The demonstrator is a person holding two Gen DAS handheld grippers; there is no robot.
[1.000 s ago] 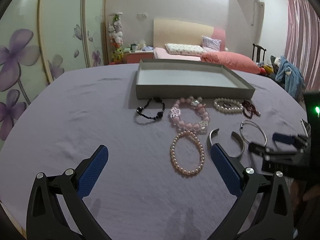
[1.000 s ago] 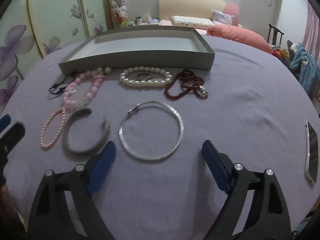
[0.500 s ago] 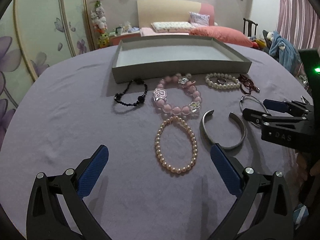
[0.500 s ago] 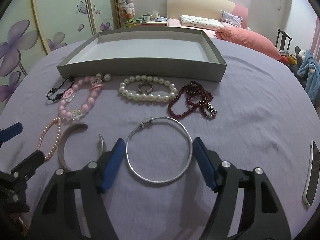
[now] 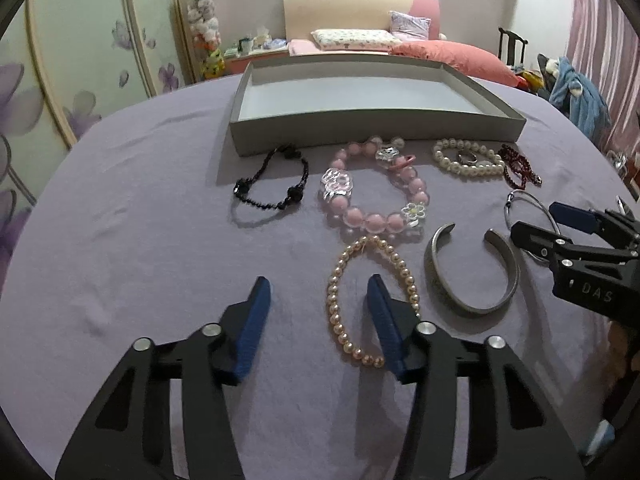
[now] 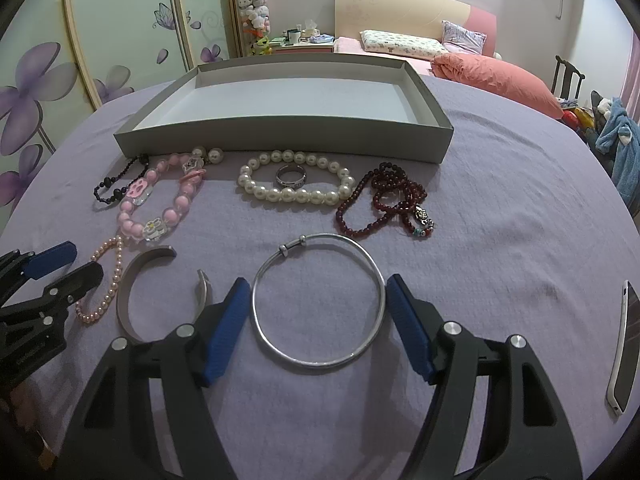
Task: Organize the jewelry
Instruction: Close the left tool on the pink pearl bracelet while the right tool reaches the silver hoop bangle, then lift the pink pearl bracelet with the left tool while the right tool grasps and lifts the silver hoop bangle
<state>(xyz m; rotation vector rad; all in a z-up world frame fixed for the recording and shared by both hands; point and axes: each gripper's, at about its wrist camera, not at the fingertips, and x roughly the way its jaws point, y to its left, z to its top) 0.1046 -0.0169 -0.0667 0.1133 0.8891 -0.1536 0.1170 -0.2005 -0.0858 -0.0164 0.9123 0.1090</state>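
1. Bedroom; lilac-covered table (image 6: pixel 500 200), grey tray (image 6: pixel 280 136) at the far side.
2. Near the tray, left to right: black bead bracelet (image 5: pixel 272 184), pink bead bracelet (image 5: pixel 376 196), white pearl bracelet (image 6: pixel 296 184) ringing a ring (image 6: pixel 291 177), dark red beads (image 6: pixel 384 204).
3. Left gripper (image 5: pixel 318 312): fingers closing, one pad inside the pink pearl strand (image 5: pixel 372 300), its left side between them, not yet pinched.
4. Right gripper (image 6: pixel 316 312): fingers apart, straddling the silver bangle (image 6: pixel 320 300); whether the pads touch it I cannot tell.
5. Grey cuff (image 5: pixel 472 272) between both.
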